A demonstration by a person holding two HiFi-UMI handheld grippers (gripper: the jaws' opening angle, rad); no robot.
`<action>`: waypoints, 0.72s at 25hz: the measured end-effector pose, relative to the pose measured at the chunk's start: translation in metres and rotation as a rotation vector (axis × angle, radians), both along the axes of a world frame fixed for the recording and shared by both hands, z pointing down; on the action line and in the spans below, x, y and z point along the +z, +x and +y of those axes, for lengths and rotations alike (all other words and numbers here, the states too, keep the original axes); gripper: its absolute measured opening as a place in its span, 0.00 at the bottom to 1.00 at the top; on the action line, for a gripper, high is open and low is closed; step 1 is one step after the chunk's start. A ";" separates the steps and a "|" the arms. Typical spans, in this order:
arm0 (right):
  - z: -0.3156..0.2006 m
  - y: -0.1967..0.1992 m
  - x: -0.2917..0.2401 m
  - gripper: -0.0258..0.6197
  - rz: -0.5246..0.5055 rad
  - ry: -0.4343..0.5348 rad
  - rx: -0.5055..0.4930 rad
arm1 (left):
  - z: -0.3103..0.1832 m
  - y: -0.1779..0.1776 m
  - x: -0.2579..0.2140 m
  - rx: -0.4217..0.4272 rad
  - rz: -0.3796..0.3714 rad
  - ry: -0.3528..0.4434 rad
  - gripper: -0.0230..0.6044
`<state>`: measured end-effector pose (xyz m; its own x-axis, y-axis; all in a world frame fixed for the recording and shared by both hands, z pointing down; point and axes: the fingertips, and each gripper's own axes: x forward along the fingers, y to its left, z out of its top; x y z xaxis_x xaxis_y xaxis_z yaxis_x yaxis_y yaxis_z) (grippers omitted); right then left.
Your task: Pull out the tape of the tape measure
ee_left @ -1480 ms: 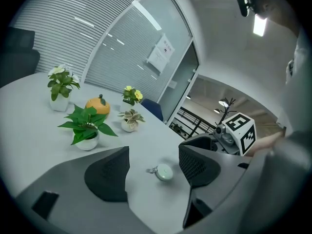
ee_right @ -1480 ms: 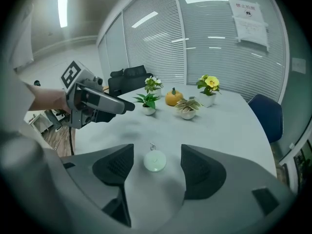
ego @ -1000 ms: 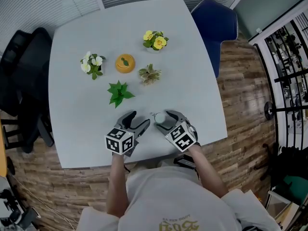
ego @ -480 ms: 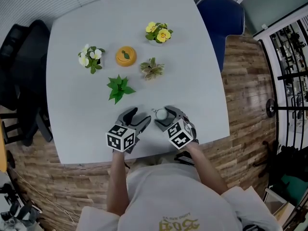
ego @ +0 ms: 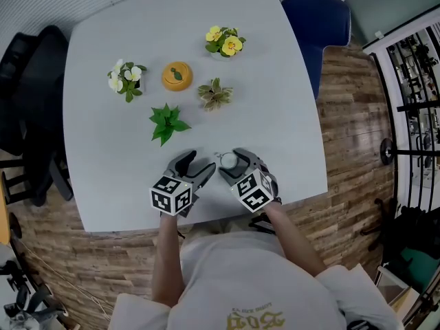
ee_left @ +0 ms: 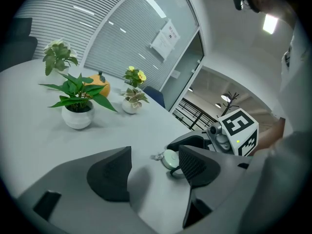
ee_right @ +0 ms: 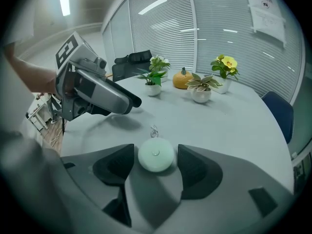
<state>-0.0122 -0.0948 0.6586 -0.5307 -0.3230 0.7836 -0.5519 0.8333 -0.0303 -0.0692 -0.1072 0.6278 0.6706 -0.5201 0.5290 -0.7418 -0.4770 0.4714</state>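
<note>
A small round pale-green tape measure lies on the grey table near its front edge, its little metal pull tab pointing away from my right gripper. My right gripper is shut on the case, one jaw against each side. In the head view the tape measure shows between the right gripper jaws. My left gripper is just to its left, open and empty. In the left gripper view, the left gripper frames the tape measure a short way ahead.
Several small pots stand farther back: a green leafy plant, white flowers, an orange pumpkin-shaped pot, a variegated plant and yellow flowers. A blue chair is at the right, a black chair at the left.
The right gripper, with the tape measure in it, has edged a little left, closer to the left gripper. The left gripper stays open and nearly still.
</note>
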 end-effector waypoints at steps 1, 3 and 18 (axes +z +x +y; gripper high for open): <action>0.000 0.000 0.000 0.50 -0.002 0.000 0.001 | 0.000 0.001 0.000 0.001 0.000 0.000 0.51; 0.000 0.001 0.000 0.49 -0.002 0.001 0.004 | 0.000 0.001 0.002 0.003 -0.006 -0.003 0.51; -0.002 0.003 0.000 0.39 0.023 -0.015 -0.013 | 0.002 0.001 0.005 0.013 -0.015 -0.018 0.51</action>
